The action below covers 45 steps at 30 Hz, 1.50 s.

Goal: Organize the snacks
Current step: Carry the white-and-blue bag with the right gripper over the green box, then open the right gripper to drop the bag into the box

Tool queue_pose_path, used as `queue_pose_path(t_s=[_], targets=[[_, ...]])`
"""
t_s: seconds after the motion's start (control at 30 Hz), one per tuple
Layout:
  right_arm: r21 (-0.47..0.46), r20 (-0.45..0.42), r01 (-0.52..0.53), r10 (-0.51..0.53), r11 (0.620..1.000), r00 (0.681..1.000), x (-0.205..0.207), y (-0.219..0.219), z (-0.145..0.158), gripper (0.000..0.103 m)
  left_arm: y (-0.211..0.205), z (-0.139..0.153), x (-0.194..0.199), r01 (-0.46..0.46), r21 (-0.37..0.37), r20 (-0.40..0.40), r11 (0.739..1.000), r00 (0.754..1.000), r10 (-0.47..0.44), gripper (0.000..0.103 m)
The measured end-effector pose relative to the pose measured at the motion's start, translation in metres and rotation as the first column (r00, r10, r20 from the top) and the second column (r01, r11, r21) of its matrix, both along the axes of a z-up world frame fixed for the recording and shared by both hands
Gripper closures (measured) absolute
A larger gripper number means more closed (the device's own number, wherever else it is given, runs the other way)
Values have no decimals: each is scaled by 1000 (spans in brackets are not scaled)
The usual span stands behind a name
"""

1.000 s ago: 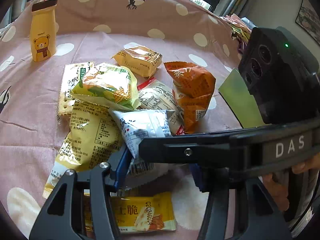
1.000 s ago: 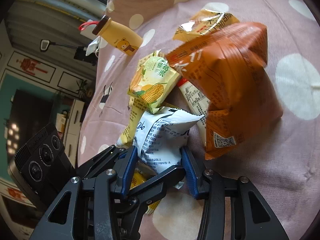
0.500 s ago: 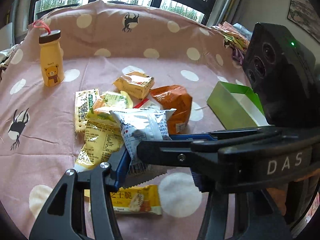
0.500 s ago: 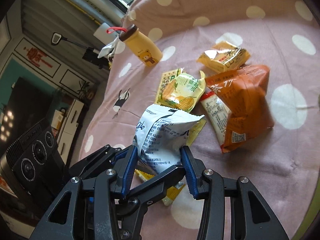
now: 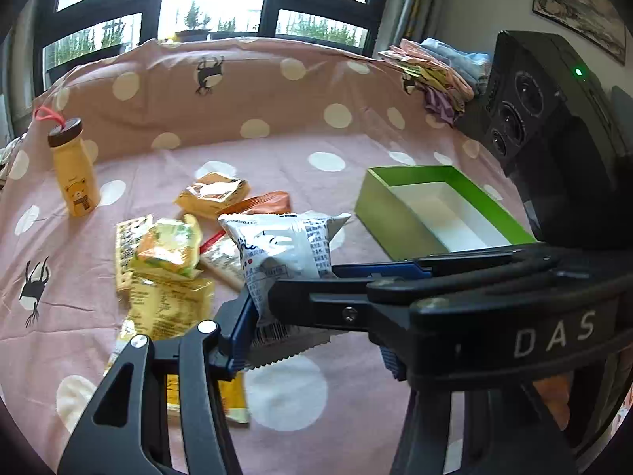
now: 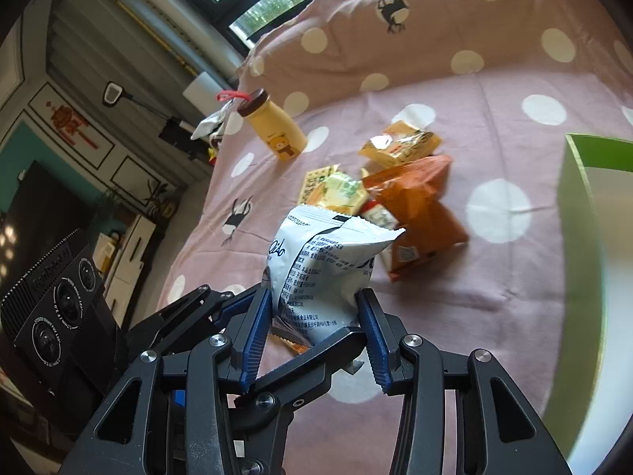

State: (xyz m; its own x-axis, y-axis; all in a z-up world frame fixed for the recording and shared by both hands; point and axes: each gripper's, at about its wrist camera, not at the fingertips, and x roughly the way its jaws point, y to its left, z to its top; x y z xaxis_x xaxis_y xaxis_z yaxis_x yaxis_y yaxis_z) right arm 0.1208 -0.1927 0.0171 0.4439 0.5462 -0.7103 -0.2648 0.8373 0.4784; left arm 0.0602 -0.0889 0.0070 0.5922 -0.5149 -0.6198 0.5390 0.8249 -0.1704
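Observation:
A white snack bag (image 5: 285, 249) (image 6: 320, 273) hangs in the air above the pink dotted cloth, gripped from two sides. My right gripper (image 6: 314, 332) is shut on its lower half, blue pads pressing both flanks. My left gripper (image 5: 314, 340) is closed on the bag's bottom edge; its left pad touches the bag and its right pad is mostly hidden behind the right gripper's finger that crosses in front. In the right wrist view the left gripper's fingers (image 6: 198, 301) reach in from the left. An open green box (image 5: 379, 206) (image 6: 573, 217) with a white inside stands to the right.
Below lies a snack pile: an orange bag (image 5: 269, 202) (image 6: 419, 198), a yellow corn bag (image 5: 166, 245), a golden packet (image 5: 213, 194) and a cracker pack (image 5: 233, 399). A yellow bear bottle (image 5: 75, 174) (image 6: 277, 130) stands far left. Folded clothes (image 5: 435, 75) sit at the back right.
Both grippers have risen together with the white bag, lifting it off the pile. The pile now looks smaller and lower, and the green box has come fully into view.

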Motion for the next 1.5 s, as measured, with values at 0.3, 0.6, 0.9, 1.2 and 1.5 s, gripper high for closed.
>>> queue_pose_path(t_s=[0.3,0.6,0.9,1.2,1.5], targets=[[-12,34,139,-139,990,990,-32,-59,21,56,-65,16,-18,114,3,19,993,993,-114,50],[-28,44,349,-348,937,936,-68,-144,35,56,-158,21,-29,294,20,-13,956,956,-294,50],[-157,38,482,-482,862,875,-75,-195,20,67,-228,-5,-31,352,156,-76,923,936,-344,66],[-122,11,548,-551,827,834,-81,-224,13,34,-227,-6,-23,275,120,-48,954,961,-271,23],[-73,42,530,-528,845,848,-76,-205,26,29,-191,-6,-21,151,196,11,969,988,-156,19]])
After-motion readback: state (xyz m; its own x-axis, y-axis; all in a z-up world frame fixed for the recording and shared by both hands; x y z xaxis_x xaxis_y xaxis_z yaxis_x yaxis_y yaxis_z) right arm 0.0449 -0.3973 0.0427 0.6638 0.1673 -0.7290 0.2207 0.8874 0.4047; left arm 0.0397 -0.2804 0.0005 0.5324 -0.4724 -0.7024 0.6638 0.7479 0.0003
